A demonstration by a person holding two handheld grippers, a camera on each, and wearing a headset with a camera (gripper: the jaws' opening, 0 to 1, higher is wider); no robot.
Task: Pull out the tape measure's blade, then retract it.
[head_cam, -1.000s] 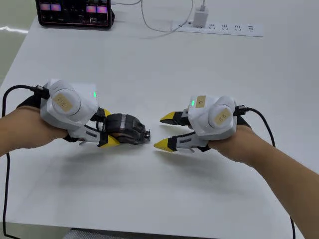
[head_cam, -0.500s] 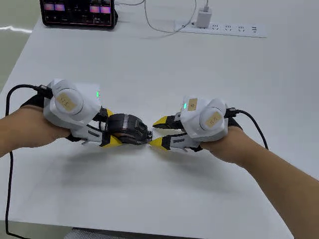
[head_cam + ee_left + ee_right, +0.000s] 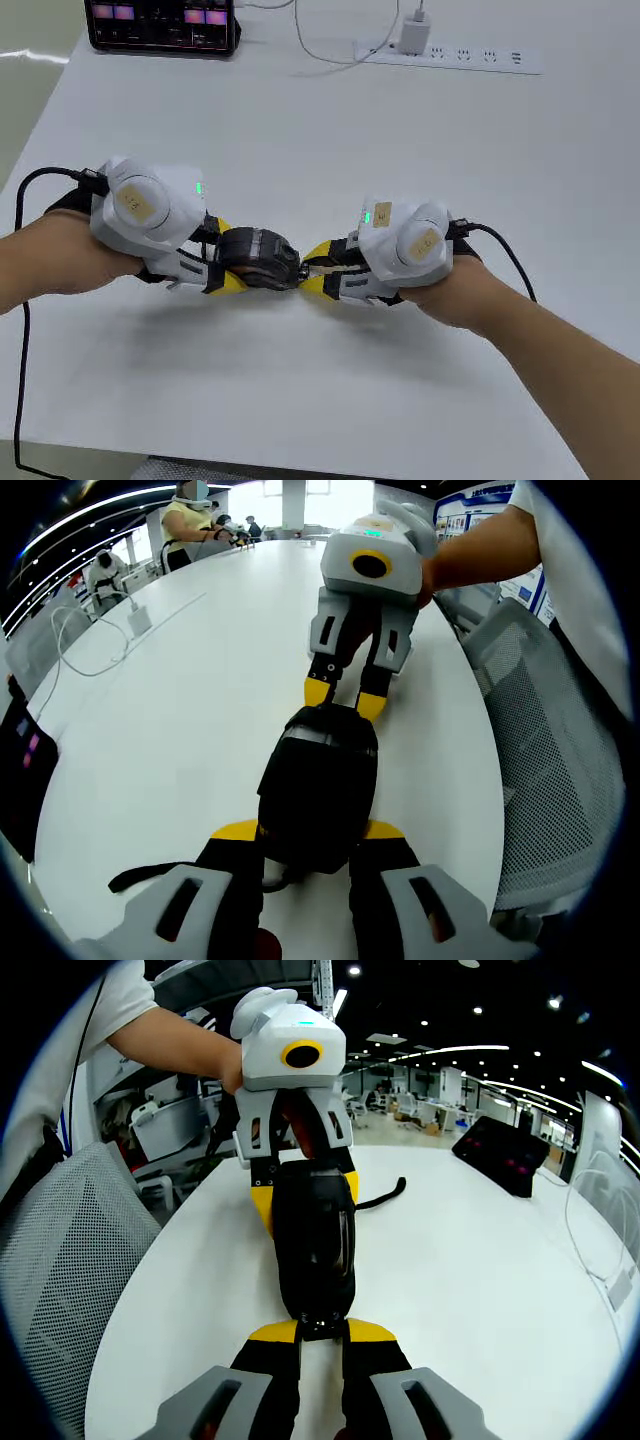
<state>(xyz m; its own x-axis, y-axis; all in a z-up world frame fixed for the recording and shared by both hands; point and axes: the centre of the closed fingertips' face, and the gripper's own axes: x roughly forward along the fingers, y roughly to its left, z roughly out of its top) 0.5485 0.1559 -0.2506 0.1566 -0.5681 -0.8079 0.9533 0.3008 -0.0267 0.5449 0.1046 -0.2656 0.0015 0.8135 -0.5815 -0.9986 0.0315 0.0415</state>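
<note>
A black tape measure [image 3: 258, 258] lies on the white table [image 3: 330, 140], and my left gripper [image 3: 224, 257] is shut on its case from the left. In the left gripper view the case [image 3: 318, 790] sits between the yellow-tipped fingers [image 3: 238, 831]. My right gripper [image 3: 314, 268] faces it from the right, its tips closed on the blade's end hook [image 3: 321, 1325] at the front of the case [image 3: 312, 1235]. No blade shows outside the case. The two grippers point at each other, nearly tip to tip.
A dark device with lit screens [image 3: 163, 22] stands at the table's far left. A white power strip [image 3: 450, 56] with a charger [image 3: 412, 38] and cable lies at the far edge. The table's near edge [image 3: 300, 462] runs below the hands. A mesh chair [image 3: 545, 730] stands beside the table.
My right gripper has moved left to the tape measure's front and narrowed from wide open down onto the end hook. The left gripper has kept its hold on the case.
</note>
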